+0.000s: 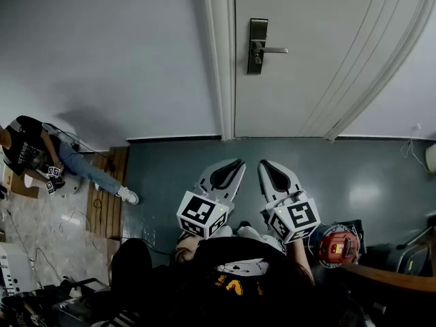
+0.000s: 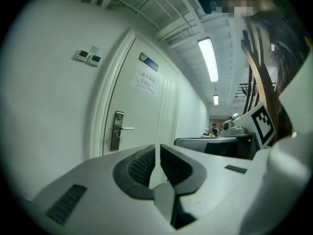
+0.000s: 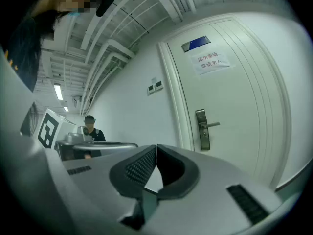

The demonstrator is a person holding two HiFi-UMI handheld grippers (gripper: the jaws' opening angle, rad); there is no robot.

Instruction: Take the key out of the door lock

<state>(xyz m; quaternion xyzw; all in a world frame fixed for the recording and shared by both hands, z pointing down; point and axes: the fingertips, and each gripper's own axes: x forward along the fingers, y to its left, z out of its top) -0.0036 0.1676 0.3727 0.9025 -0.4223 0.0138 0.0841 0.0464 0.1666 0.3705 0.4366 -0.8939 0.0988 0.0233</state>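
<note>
Head view has the left hand-held gripper (image 1: 230,172) and right hand-held gripper (image 1: 274,174) well apart from the door lock (image 1: 257,46); I'd open one and approach it squarely. Left gripper view: jaws together on nothing, the key too small to make out. Right gripper view: likewise together and empty; no container shows.

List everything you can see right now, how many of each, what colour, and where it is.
door: one, white, shut, straight ahead
lock plate with lever handle: one, metallic, at the door's left edge; key too small to make out
paper notice: one, white, high on the door
blue plate: one, above the notice
wall switches: two, pale, on the wall beside the frame
bystander: one, dark top, blue trousers, far left
red round device: one, lower right
left gripper: white, jaws together, empty
right gripper: white, jaws together, empty
</note>
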